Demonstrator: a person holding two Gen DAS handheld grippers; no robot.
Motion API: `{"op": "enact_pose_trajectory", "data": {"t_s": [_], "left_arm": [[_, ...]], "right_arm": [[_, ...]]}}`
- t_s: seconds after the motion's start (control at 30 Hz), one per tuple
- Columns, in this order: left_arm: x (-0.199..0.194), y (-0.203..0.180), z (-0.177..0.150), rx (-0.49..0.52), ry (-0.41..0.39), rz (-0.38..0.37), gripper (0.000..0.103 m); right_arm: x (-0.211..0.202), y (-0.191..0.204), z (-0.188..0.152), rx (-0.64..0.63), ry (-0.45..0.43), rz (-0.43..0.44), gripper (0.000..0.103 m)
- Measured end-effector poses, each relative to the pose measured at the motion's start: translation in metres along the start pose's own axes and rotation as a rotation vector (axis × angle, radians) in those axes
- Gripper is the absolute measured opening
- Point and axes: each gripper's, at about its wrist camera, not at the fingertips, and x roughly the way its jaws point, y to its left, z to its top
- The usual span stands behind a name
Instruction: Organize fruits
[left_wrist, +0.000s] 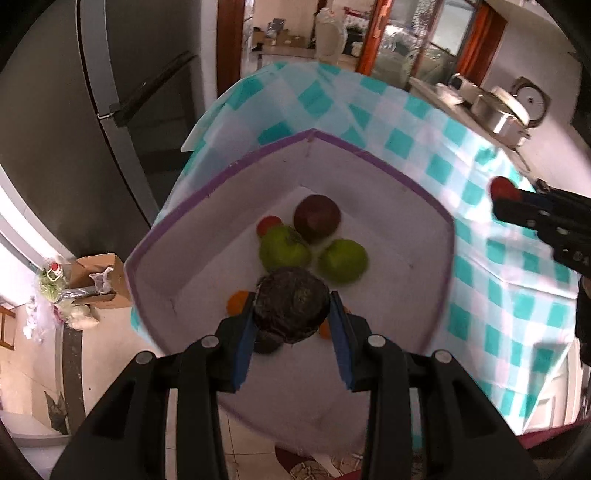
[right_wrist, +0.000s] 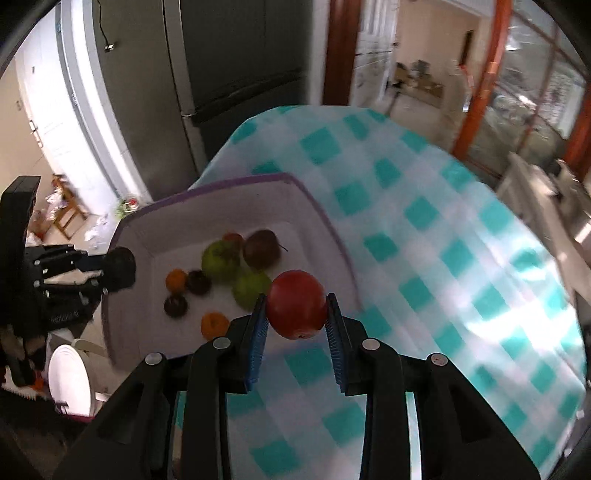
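A white tray with a purple rim (left_wrist: 369, 155) (right_wrist: 236, 181) sits on the checked tablecloth. In it lie two green apples (left_wrist: 284, 249) (right_wrist: 221, 260), a dark red apple (left_wrist: 317, 218) (right_wrist: 261, 249), small orange fruits (right_wrist: 176, 279) and small dark fruits (right_wrist: 198, 282). My left gripper (left_wrist: 293, 312) is shut on a dark rough-skinned fruit (left_wrist: 291, 306), held above the tray's near side; it shows in the right wrist view (right_wrist: 118, 269). My right gripper (right_wrist: 296, 312) is shut on a red apple (right_wrist: 296, 308), held just right of the tray over the cloth; it shows in the left wrist view (left_wrist: 517, 203).
The teal and white checked cloth (right_wrist: 443, 258) covers the table. A grey fridge (left_wrist: 74, 129) stands to the left. Steel pots (left_wrist: 498, 114) sit on a counter at the back right. A white round object (right_wrist: 70, 380) lies below the table's left edge.
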Motion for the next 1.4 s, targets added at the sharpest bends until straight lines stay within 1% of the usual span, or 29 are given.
{"op": "enact_pose_trajectory", "data": {"t_s": [0.13,0.23,0.33,0.43,0.5,0.57,0.67,0.7,0.77,0.87,1.0,1.03,1.1,1.23,1.3,1.37,1.4], "left_arm": [[0.025,0.004,0.017,-0.033,0.036,0.030,0.038],[0.053,0.014,0.024,-0.083,0.098,0.065,0.038],[0.071,0.023,0.027,-0.123,0.137,0.089,0.038],[0.090,0.031,0.028,-0.145,0.182,0.118,0.038],[0.103,0.037,0.026,-0.156,0.219,0.134,0.038],[0.111,0.040,0.025,-0.160,0.234,0.141,0.038],[0.118,0.043,0.025,-0.172,0.256,0.142,0.039],[0.118,0.043,0.026,-0.174,0.252,0.141,0.039],[0.122,0.043,0.028,-0.163,0.255,0.162,0.039],[0.124,0.040,0.028,-0.155,0.263,0.174,0.040],[0.124,0.036,0.029,-0.148,0.257,0.186,0.051],[0.124,0.038,0.029,-0.148,0.255,0.188,0.051],[0.124,0.036,0.029,-0.146,0.253,0.192,0.056],[0.121,0.036,0.027,-0.140,0.240,0.210,0.060],[0.118,0.036,0.026,-0.147,0.236,0.217,0.065],[0.118,0.037,0.026,-0.155,0.229,0.219,0.069],[0.117,0.037,0.026,-0.157,0.226,0.219,0.073]], "right_arm": [[0.051,-0.004,0.025,0.027,0.061,0.062,0.030],[0.094,-0.004,0.037,0.021,0.130,0.081,0.030],[0.134,-0.001,0.045,0.002,0.203,0.070,0.030],[0.159,0.000,0.046,-0.008,0.268,0.022,0.030],[0.176,-0.005,0.042,0.016,0.318,0.003,0.031],[0.188,-0.009,0.039,0.028,0.350,-0.006,0.031],[0.199,-0.012,0.036,0.027,0.370,-0.001,0.031],[0.202,-0.013,0.036,0.033,0.380,0.004,0.031],[0.204,-0.016,0.038,0.049,0.385,0.009,0.032],[0.207,-0.016,0.038,0.049,0.400,0.017,0.034],[0.206,-0.017,0.035,0.045,0.403,0.029,0.038],[0.205,-0.017,0.033,0.040,0.400,0.030,0.039],[0.203,-0.016,0.031,0.038,0.398,0.033,0.041],[0.199,-0.017,0.028,0.040,0.383,0.049,0.045],[0.196,-0.015,0.027,0.037,0.376,0.056,0.047],[0.193,-0.013,0.027,0.034,0.370,0.062,0.049],[0.192,-0.013,0.026,0.033,0.368,0.069,0.050]]}}
